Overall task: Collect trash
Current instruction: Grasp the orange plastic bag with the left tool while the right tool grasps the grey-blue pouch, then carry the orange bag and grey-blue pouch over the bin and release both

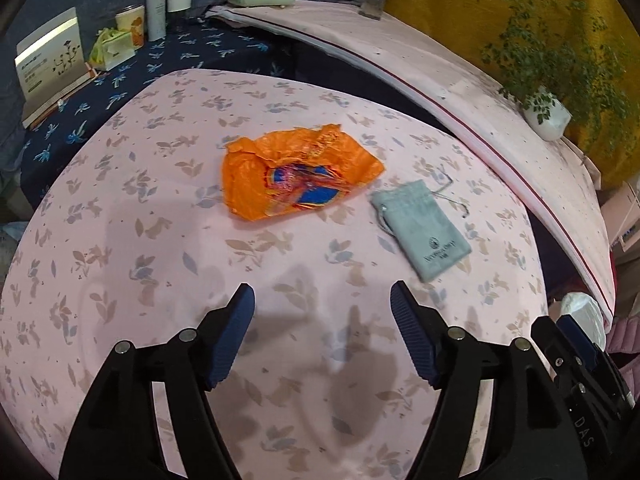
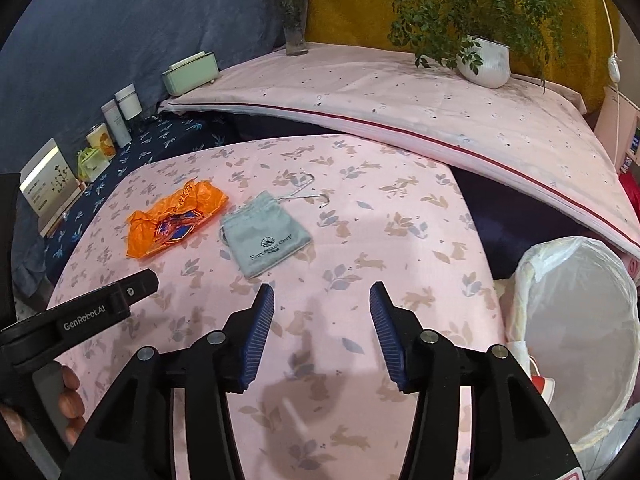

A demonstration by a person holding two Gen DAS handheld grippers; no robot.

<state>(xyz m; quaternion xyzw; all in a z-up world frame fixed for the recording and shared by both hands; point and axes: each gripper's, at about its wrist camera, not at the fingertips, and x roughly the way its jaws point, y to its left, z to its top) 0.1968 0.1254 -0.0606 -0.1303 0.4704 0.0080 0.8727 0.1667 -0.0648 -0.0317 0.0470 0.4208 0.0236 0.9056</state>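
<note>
You are carrying two matching black plastic tools. Your left gripper (image 1: 322, 296) is showing ribbed dark-blue pads (image 1: 412, 336) on angular black arms, each pinned with round silver rivets. Your right gripper (image 2: 322, 296) is built alike. White "GenRobot.AI" lettering is running along the left tool's side, beside one small screw.

A lived-in home room: a table (image 2: 420, 216) under a pink rabbit-print cloth, a potted plant (image 2: 484, 60), a flower vase (image 2: 295, 28), toiletry bottles (image 2: 120, 116) and a lined waste bin (image 2: 576, 320) beside it.
</note>
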